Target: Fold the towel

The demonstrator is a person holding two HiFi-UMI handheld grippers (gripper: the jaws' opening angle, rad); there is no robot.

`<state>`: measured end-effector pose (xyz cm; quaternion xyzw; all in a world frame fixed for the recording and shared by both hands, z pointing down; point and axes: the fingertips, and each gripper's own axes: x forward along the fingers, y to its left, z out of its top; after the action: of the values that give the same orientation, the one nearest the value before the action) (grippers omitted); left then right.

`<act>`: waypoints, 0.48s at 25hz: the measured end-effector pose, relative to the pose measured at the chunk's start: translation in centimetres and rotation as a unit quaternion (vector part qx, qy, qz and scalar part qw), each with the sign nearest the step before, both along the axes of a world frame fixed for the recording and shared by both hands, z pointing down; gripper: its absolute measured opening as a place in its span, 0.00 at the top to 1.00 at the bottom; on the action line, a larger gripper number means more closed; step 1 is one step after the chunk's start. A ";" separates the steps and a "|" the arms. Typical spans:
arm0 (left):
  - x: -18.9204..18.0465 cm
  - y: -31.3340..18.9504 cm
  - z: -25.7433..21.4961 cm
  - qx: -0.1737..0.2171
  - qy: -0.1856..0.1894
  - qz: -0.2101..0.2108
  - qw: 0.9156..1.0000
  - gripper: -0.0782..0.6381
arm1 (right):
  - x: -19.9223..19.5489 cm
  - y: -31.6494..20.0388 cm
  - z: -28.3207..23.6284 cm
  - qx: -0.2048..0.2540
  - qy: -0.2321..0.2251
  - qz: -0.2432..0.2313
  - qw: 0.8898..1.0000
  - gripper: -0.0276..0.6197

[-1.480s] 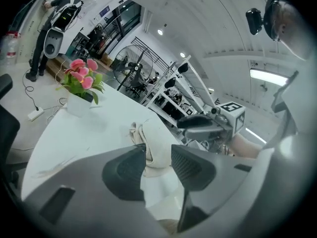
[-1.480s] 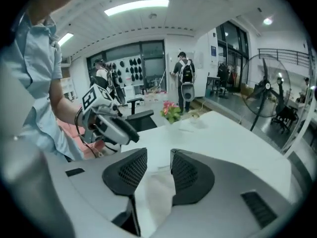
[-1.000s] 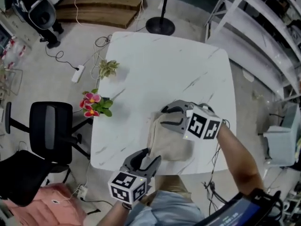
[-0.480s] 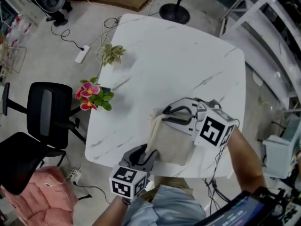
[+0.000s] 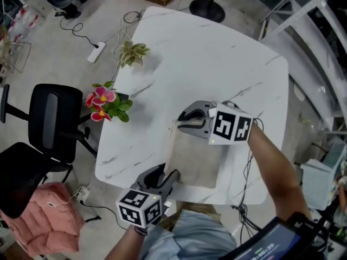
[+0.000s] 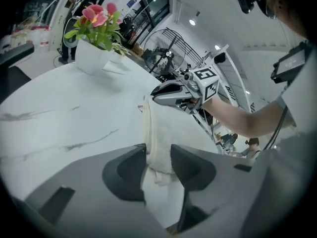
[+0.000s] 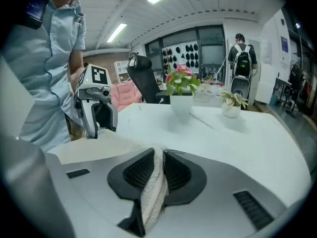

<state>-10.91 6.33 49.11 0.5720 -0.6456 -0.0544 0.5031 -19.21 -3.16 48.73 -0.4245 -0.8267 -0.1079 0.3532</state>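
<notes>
A single white table (image 5: 217, 53), its marble-look top veined grey and its 4 corners rounded, fills the head view. To its left stands 1 black office chair (image 5: 51, 129) with a padded back and seat. On the near part of the tabletop lies 1 beige towel (image 5: 195, 158), a soft terry rectangle, flat across its middle and gathered into a raised ridge along its left edge. A person works that edge with 2 grey hard-shelled grippers, each carrying 1 cube of black-and-white square markers. The left gripper (image 5: 162, 176) has just been closing its jaws, and their smooth dark pads now pinch the bunched near-left corner. The right gripper (image 5: 183, 121) has just been closing too, its ribbed pads clamped on the looped cloth at the far-left corner. Along the table's left side sit 2 small potted plants: 1 pink-flowered plant (image 5: 103, 99) and 1 pale leafy plant (image 5: 133, 52).
</notes>
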 end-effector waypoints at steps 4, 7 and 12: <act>-0.4 0.0 0.4 -0.009 0.012 -0.016 1.000 0.67 | -0.2 0.1 1.4 -0.015 0.034 0.004 0.999 0.86; -0.2 -0.1 0.7 -0.021 0.010 -0.007 1.000 0.67 | -0.5 0.0 1.2 -0.019 0.034 0.012 0.999 0.83; -0.7 1.0 -0.1 -0.014 0.014 -0.012 1.000 0.62 | -1.1 -0.5 -0.6 -0.033 0.027 0.031 0.999 0.69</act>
<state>-11.66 7.38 48.99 0.5566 -0.6460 -0.0595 0.5189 -20.28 -3.68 48.15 -0.4131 -0.8325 -0.0584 0.3646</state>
